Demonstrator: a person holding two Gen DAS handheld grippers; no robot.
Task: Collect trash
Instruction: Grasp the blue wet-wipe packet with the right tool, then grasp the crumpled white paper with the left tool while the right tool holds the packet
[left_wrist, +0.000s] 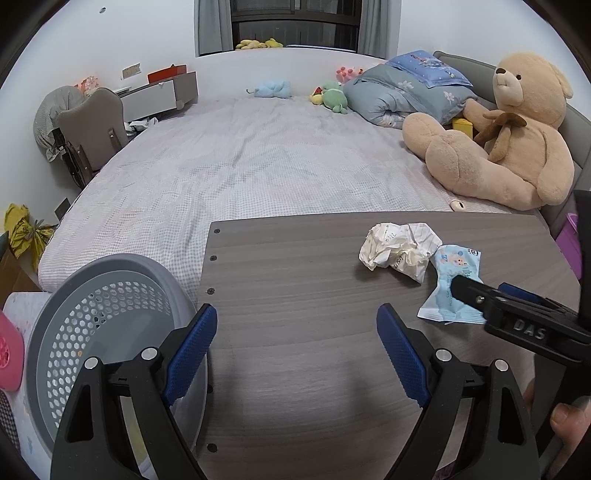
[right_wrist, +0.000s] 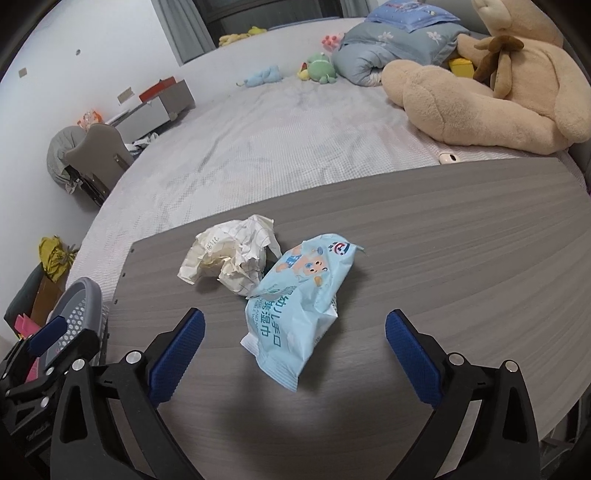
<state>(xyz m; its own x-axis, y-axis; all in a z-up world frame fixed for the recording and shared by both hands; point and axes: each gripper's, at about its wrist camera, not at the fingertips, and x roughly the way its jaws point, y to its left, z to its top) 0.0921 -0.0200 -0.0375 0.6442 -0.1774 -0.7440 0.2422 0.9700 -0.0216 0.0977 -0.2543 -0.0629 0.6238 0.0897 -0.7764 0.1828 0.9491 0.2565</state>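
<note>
Across the upper half of both views spreads a bed (left_wrist: 229, 162) with a large teddy bear (left_wrist: 517, 129) at upper right. Below it, a grey wood-grain table (right_wrist: 443, 236) fills the lower frame. At lower left of the left view stands a grey perforated trash basket (left_wrist: 96, 314), partly cut off. On the table a crumpled paper ball (right_wrist: 231, 258) touches a light-blue wet-wipe packet (right_wrist: 299, 306). The right gripper (right_wrist: 295, 349) hangs wide open, empty, straddling the packet's near end. The left gripper (left_wrist: 297, 354) is also wide open and empty over bare table. Judging by this, grasping the packet is the step in hand; next, close, lift, carry to the basket. The basket's inside is mostly hidden.
</note>
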